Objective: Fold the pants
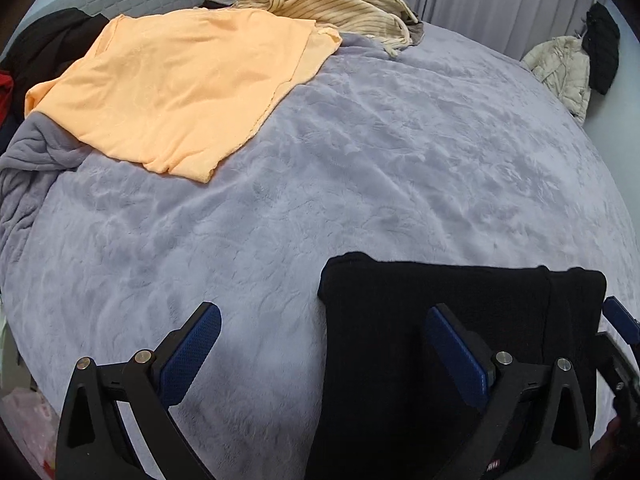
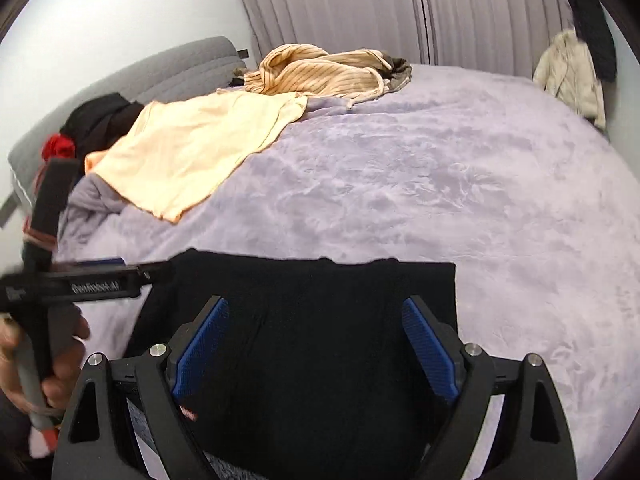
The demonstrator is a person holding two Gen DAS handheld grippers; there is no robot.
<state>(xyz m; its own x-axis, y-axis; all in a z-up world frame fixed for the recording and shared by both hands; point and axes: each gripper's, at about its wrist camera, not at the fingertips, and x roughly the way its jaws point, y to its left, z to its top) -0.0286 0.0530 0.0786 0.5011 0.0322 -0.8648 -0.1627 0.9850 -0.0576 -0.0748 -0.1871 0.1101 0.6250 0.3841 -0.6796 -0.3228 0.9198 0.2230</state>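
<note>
We see the black pants (image 1: 440, 320) lying folded flat on the lavender blanket (image 1: 360, 160) of the bed, at its near edge. In the left wrist view the left gripper (image 1: 322, 354) has its fingers (image 1: 192, 350) spread wide: the left finger is over bare blanket, the right finger is over the pants, and the pants' left edge falls between the two. The right gripper's blue tip shows just past the pants' right edge.

In the right wrist view the right gripper (image 2: 316, 350) also has its fingers (image 2: 430, 350) spread apart, both over the pants (image 2: 320, 320), which fill the gap between them and run on past the fingertips. We cannot tell whether any finger touches the cloth.

To the left of the right fingers, the left gripper (image 2: 120, 270) appears side-on in a hand (image 2: 48, 364); its bar carries white lettering, too blurred for us to read. A small red tag (image 2: 188, 414) sits by the left finger's base, its writing illegible.

Well beyond the fingertips lie an orange cloth (image 1: 180, 92) and a striped beige garment (image 1: 332, 0). No containers are visible.
</note>
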